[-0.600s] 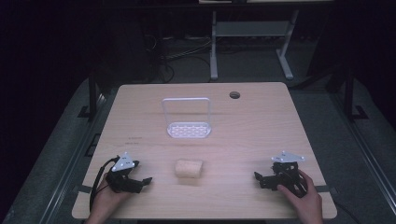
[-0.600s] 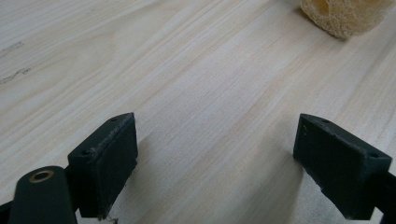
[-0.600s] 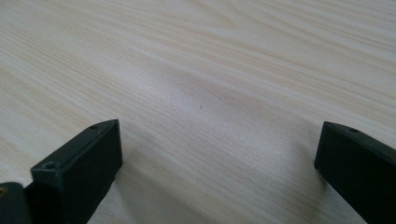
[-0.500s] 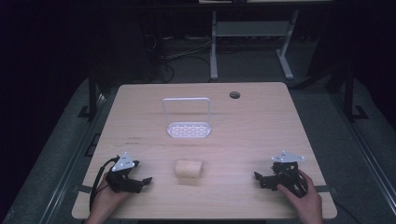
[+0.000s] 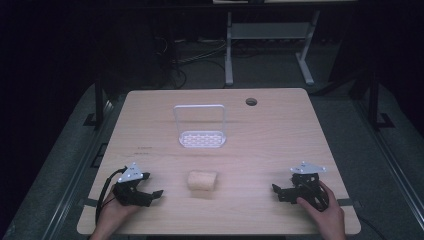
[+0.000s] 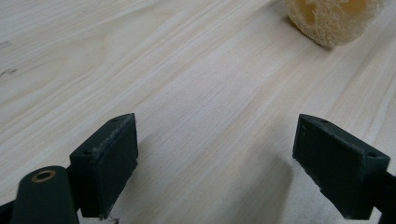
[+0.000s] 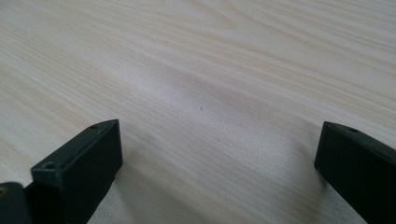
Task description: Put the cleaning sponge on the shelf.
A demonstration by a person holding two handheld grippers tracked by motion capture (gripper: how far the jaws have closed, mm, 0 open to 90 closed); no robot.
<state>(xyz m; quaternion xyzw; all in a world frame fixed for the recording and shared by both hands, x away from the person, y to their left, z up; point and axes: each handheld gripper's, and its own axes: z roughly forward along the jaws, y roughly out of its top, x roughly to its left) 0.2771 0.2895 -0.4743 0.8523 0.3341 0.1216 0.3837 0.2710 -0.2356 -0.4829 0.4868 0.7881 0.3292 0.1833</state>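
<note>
The loofah sponge (image 5: 202,180) is a short, pale yellow cylinder with a rough fibrous skin. It lies on its side near the front of the wooden table (image 5: 280,130), between the two grippers. The left gripper (image 5: 151,194) stands near it, jaws wide apart and empty. The right gripper (image 5: 278,192) rests well apart, jaws also spread, nothing between them. Behind the sponge stands a white rack (image 5: 200,138).

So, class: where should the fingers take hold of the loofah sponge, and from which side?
Grip the loofah sponge across its short middle, coming from its left with the open left gripper: it lies on its side, a short fibrous cylinder, nearest that hand.
</note>
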